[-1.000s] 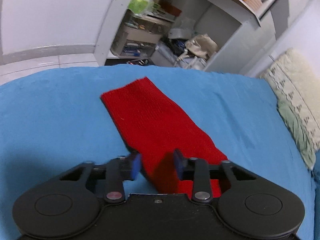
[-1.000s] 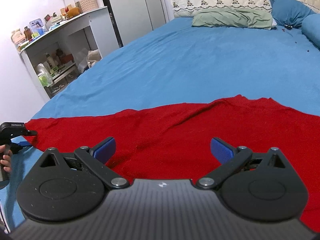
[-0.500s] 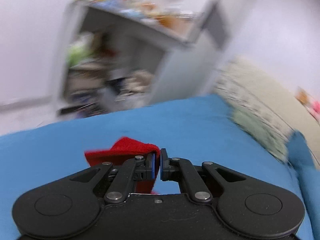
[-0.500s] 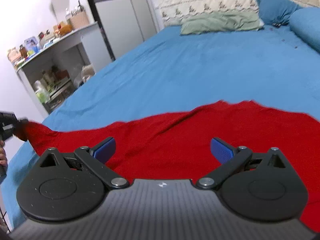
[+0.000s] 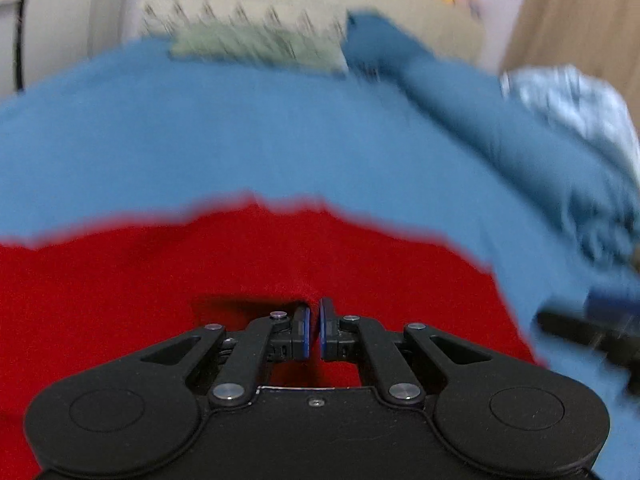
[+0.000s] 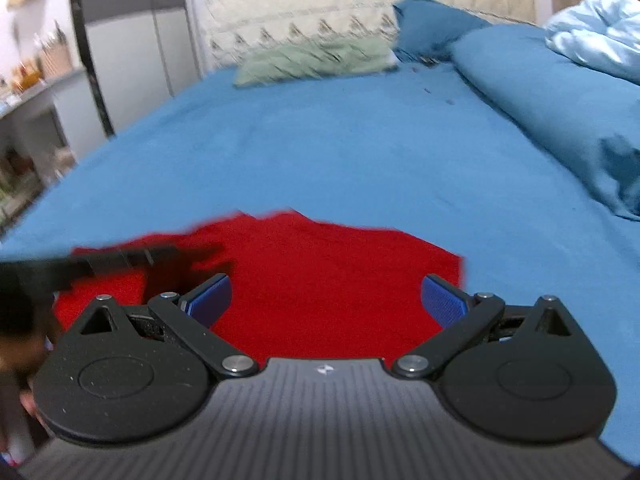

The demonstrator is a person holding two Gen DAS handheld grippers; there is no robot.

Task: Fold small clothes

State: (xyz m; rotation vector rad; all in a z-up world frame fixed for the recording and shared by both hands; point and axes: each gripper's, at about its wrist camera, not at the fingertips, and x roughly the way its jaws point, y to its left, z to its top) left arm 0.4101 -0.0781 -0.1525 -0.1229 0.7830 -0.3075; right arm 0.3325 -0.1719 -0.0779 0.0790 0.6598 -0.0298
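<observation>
A red knitted cloth (image 5: 200,272) lies on the blue bed sheet (image 5: 240,128); in the right wrist view the red cloth (image 6: 320,272) looks short and doubled over. My left gripper (image 5: 314,330) is shut on an edge of the red cloth and holds it over the rest of the cloth. My left gripper also shows as a dark blur at the left of the right wrist view (image 6: 120,260). My right gripper (image 6: 326,300) is open and empty, just above the near edge of the cloth. Both views are motion blurred.
A green pillow (image 6: 316,60) and blue pillows (image 6: 432,24) lie at the bed's head against a quilted headboard. A long blue bolster (image 6: 560,96) and a pale blue blanket (image 6: 600,36) lie on the right. A wardrobe and a cluttered desk (image 6: 24,92) stand on the left.
My left gripper shut on the cloth's end, lifted it and swung it across over the rest of the cloth, toward my right gripper. The cloth now looks folded. My right gripper stayed open.
</observation>
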